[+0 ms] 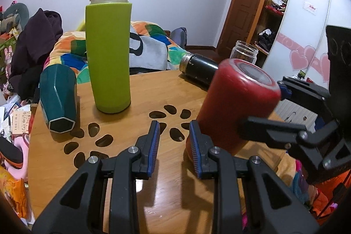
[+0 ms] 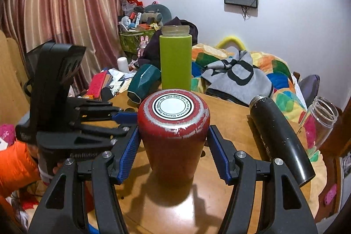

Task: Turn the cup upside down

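A red cup [image 2: 173,135] stands upside down on the wooden table [image 2: 232,117], its worn base with a round white label facing up. My right gripper [image 2: 173,152] is open, its blue pads on either side of the cup with small gaps. In the left wrist view the red cup [image 1: 234,104] stands to the right. My left gripper [image 1: 174,146] is open and empty, its right pad close beside the cup's lower part. The right gripper [image 1: 278,89] shows behind the cup there.
A tall green bottle [image 1: 108,54] stands upright at the back. A teal faceted cup [image 1: 58,98] lies on its side at the left. A black flask [image 2: 280,139] lies on the right, with a clear glass jar [image 2: 322,120] beyond it. Cut-out holes [image 1: 96,142] mark the tabletop.
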